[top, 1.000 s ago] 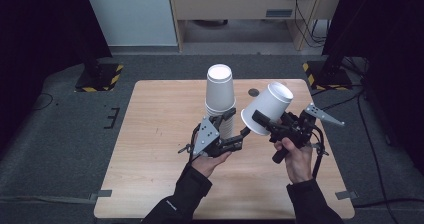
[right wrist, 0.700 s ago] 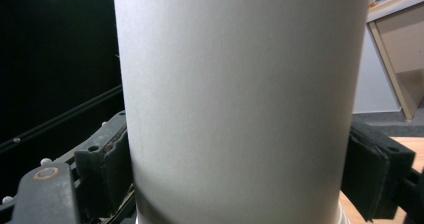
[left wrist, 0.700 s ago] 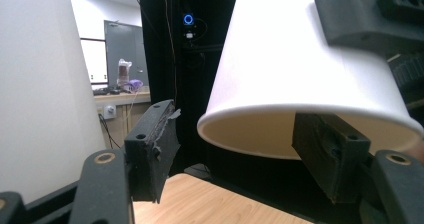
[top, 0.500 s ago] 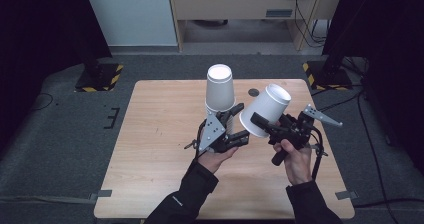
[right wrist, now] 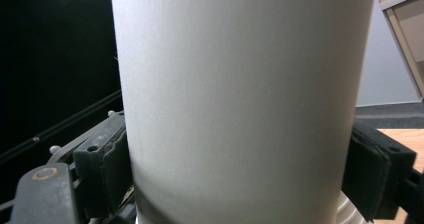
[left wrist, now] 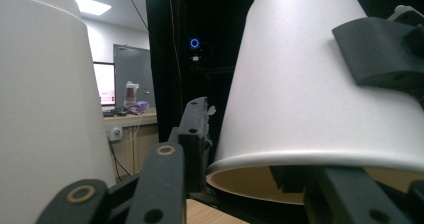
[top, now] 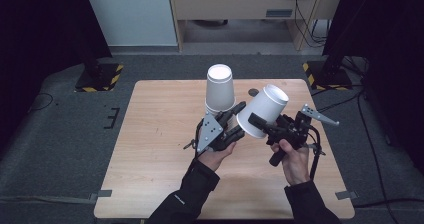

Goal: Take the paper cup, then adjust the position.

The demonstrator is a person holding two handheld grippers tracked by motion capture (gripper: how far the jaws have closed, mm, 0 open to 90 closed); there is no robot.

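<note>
At the left of the pair, an upturned white paper cup [top: 220, 88] stands rim-down on the wooden table [top: 155, 144], its flat base facing up. My left tongs [top: 233, 118] reach up from my left hand [top: 216, 156] into the narrow space between that standing cup and the tilted cup beside it. Their jaws have just been closing. In the left gripper view the standing cup's wall [left wrist: 45, 109] fills the left side and the tilted cup [left wrist: 320, 89] bulks on the right, its open rim hanging above the table, with one black jaw rising in the gap between them. I cannot tell whether the pads press on either cup, so I cannot say whether these tongs hold anything.

Further right, my right tongs [top: 262, 125] are clamped on the second white paper cup [top: 264, 109], lifted off the table and tipped so its base points up and away from me. The right gripper view shows its wall [right wrist: 240, 99] squeezed between both padded jaws. My right hand [top: 295, 159] holds that tool near the table's right part.
</note>
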